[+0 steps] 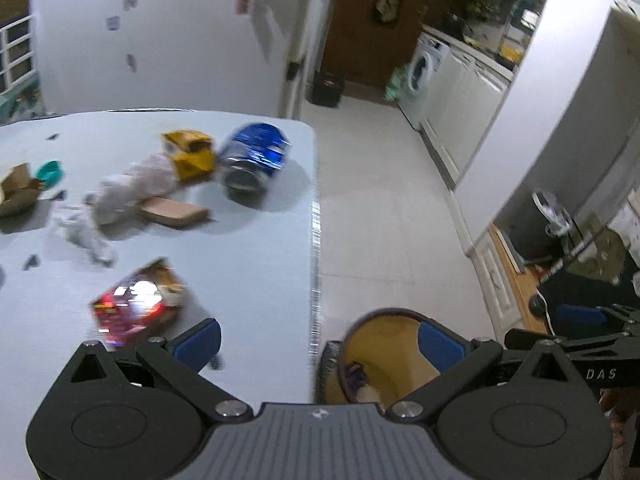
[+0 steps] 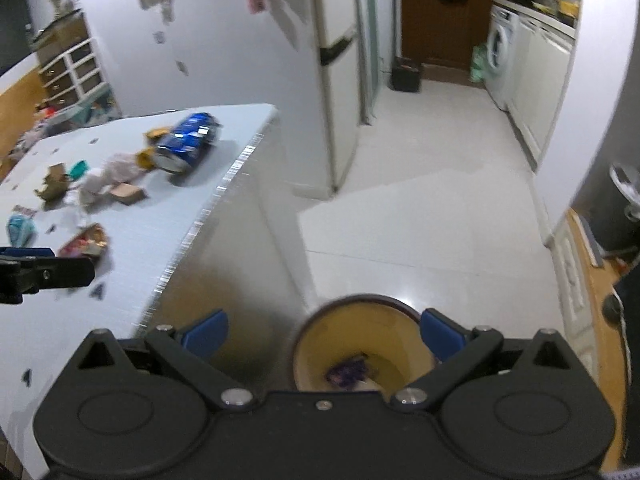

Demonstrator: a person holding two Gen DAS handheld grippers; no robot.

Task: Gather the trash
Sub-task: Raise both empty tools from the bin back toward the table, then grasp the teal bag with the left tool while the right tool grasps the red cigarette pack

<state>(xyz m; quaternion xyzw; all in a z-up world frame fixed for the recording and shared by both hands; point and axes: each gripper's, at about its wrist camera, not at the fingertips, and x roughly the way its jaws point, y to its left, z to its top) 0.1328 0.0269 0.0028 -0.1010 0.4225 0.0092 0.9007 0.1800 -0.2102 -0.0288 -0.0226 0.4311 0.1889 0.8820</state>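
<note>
Both grippers are spread wide and hold nothing. In the left wrist view the left gripper [image 1: 318, 344] hangs over the table's right edge, 1 blue pad over the tabletop and the other over the bin [image 1: 384, 360] on the floor. The right gripper [image 2: 324, 336] hovers above that same bin [image 2: 360, 344], whose yellow inside holds a purple wrapper [image 2: 348, 372] and a pale scrap.

Trash lies on the white table [image 1: 248, 264], ahead and left of the left gripper. A red snack packet [image 1: 138, 304] is nearest, just beyond the left pad. Farther off sit a flat brown cardboard piece [image 1: 174, 211], crumpled white plastic [image 1: 132, 188], a yellow carton [image 1: 190, 156] and a blue can [image 1: 254, 162] on its side, the carton touching the can. A teal lid [image 1: 50, 173] and a torn brown box [image 1: 18, 194] lie at the far left.

Beyond the table, pale floor tiles [image 2: 420, 208] run to a brown door [image 2: 440, 20] and a washing machine [image 2: 500, 52].
</note>
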